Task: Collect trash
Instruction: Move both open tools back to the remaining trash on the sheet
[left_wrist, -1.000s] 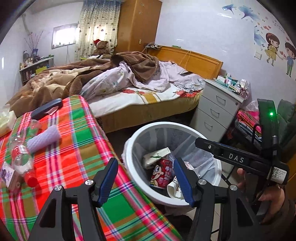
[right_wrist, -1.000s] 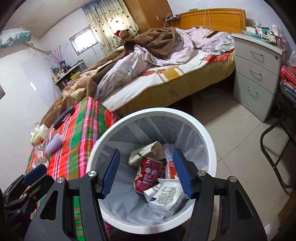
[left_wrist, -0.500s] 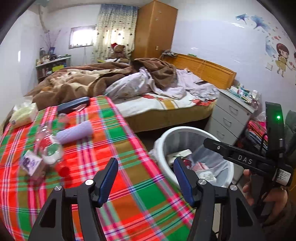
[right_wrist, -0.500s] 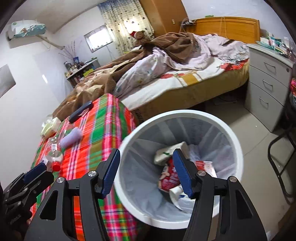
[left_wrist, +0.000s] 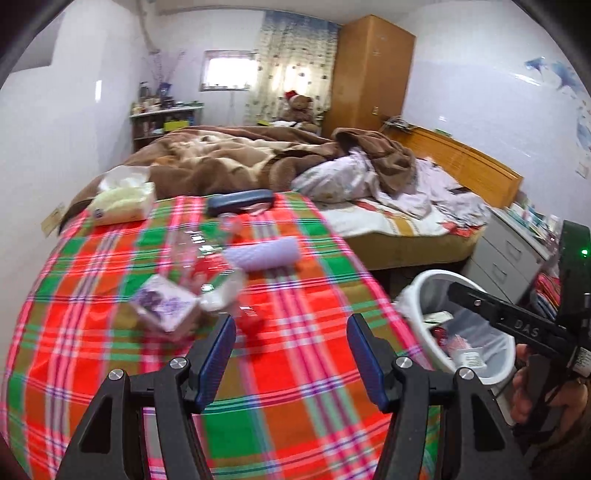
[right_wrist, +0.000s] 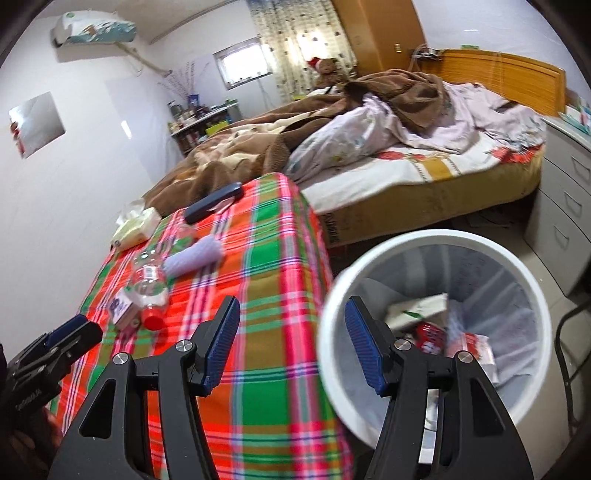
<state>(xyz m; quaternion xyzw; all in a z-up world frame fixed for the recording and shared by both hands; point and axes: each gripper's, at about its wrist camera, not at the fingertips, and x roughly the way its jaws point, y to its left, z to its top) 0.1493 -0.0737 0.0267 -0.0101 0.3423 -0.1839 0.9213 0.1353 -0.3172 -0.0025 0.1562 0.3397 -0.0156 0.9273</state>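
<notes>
Nearest to me, the left gripper (left_wrist: 291, 350) hangs over the near end of the red-and-green plaid tablecloth (left_wrist: 295, 417), its blue-padded jaws parted with nothing between them. The right gripper (right_wrist: 291, 339) is likewise spread and empty, straddling the table's right edge and the rim of the white plastic wastebasket (right_wrist: 334, 295) that stands on the floor just beside it, already holding cartons and wrappers.

A little further in, left of centre, the remaining rubbish lies in a loose huddle: a clear plastic bottle with a red cap (left_wrist: 210, 269) on its side, touching a small purple-printed packet (left_wrist: 166, 306) (the picture is smeared here, so I may be misreading the packet). Just beyond sits a pale lilac ribbed roll (left_wrist: 264, 253), then a dark blue oblong case (left_wrist: 240, 201) at the far edge, with a pack of tissues (left_wrist: 122, 201) to the far left.

The trouble I foresee: the bottle is round and smooth, so a pinch off its middle could squirt it sideways, perhaps off the table. Packet and bottle touching, one grab may drag both. And not everything here need be rubbish, so the case could be binned by mistake.
</notes>
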